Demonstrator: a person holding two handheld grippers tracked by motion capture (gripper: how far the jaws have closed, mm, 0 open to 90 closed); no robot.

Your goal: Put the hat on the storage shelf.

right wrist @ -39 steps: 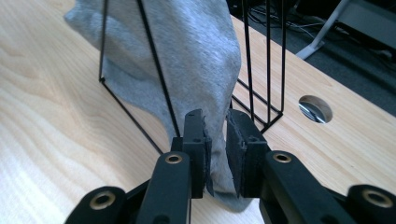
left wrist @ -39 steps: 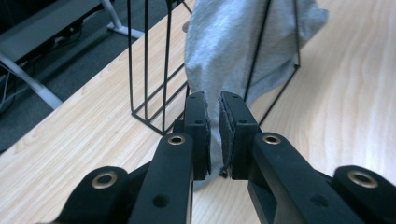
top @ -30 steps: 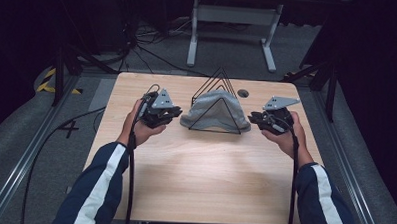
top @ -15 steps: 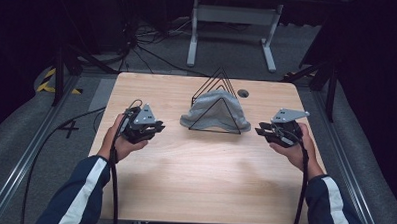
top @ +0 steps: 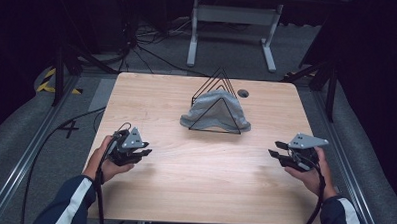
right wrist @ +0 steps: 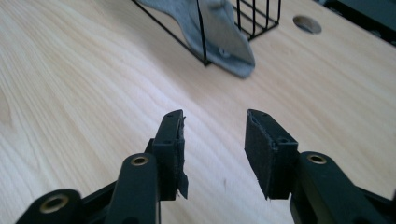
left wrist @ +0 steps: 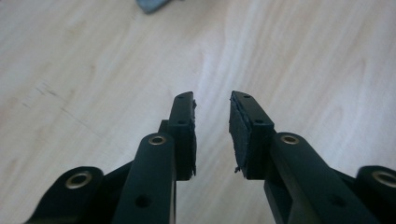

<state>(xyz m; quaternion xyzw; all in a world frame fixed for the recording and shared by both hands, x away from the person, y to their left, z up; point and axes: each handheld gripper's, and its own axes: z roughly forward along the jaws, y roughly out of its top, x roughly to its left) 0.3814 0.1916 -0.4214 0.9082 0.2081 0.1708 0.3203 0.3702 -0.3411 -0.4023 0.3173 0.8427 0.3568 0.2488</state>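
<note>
Hovering at eight o'clock over the counter (top: 193, 192): left tool (top: 146, 153), jaws parted, gripping nothing. Sitting near twelve o'clock, well apart from both tools: black wire rack (top: 217, 98) with grey cloth (top: 211, 110) draping through it, touching the wood. Hovering at four o'clock: right tool (top: 276, 149), jaws parted wider, likewise gripping nothing.

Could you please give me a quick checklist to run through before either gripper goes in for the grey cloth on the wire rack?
1. Left gripper empty, jaws apart: ok.
2. Right gripper empty, jaws apart: ok.
3. Cloth draped over rack, within sight: ok.
4. Bare table between grippers and cloth: ok.
5. Both grippers apart from cloth: ok.
6. Cloth snagged on rack wires: cannot tell.
</note>
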